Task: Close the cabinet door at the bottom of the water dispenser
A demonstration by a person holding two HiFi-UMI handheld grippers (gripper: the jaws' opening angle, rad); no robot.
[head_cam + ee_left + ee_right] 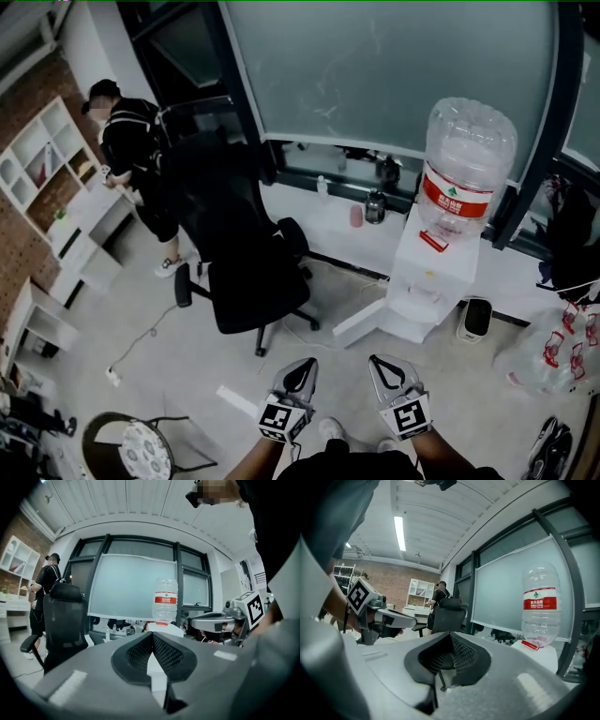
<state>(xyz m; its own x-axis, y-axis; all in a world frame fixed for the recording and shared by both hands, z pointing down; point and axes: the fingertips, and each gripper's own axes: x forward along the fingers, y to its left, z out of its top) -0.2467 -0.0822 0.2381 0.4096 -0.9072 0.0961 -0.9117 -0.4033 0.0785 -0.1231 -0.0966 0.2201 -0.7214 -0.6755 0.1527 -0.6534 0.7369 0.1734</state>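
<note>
**Both claws shut and empty, cabinet door standing open**

In the head view the white water dispenser (427, 281) stands on the pale floor (187, 356) in front of the frosted window. A clear plastic bottle with a red label (464, 169) sits upside down on top of it. At its foot the white cabinet door (361, 323) is swung out to the left and stands ajar from the base.

The left claw (302, 370) and the right claw (382, 367) are side by side at the lower edge, pointing toward the dispenser and apart from the door. Each claw's own view shows its jaws closed tip to tip with nothing between them: left claw (152, 635), right claw (450, 637).

A black office chair (239, 253) stands left of the dispenser. Beyond it, a person in dark clothes (136, 159) faces white shelving.
</note>
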